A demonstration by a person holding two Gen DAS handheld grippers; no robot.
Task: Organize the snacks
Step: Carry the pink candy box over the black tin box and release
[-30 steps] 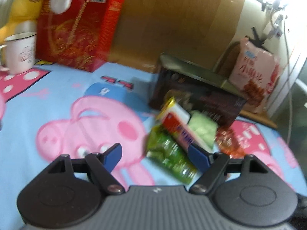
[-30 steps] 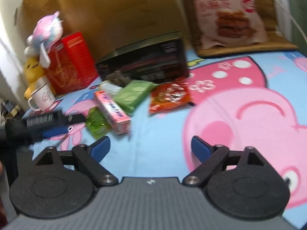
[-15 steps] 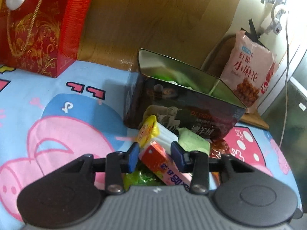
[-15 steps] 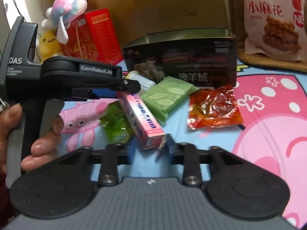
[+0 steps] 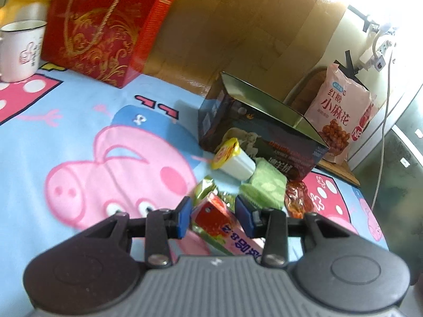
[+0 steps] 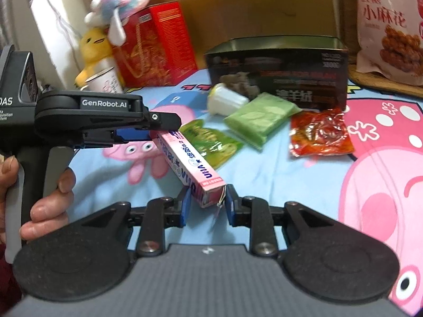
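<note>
My right gripper [image 6: 206, 206] has its blue pads [image 6: 185, 207] around the near end of the pink candy box [image 6: 189, 163], and my left gripper [image 5: 214, 215] straddles the box's far end, where its red end face [image 5: 211, 212] shows. Motion blur hides the contact, so I cannot tell whether either pair is actually squeezing or only sitting beside it. The box hangs tilted above the Peppa Pig cloth [image 6: 304, 179]. Just beyond the box lies a green snack packet [image 6: 211, 142]; past that, a pale green wrapped pack [image 6: 259, 120] and a white jelly cup [image 5: 234, 158] on its side, with a red crinkled packet [image 6: 321, 134] to the box's right. Behind them all stands the open dark tin [image 6: 280, 71], and far beyond the box a red gift carton [image 5: 105, 31] and a pink twist-snack bag [image 5: 341, 113].
</note>
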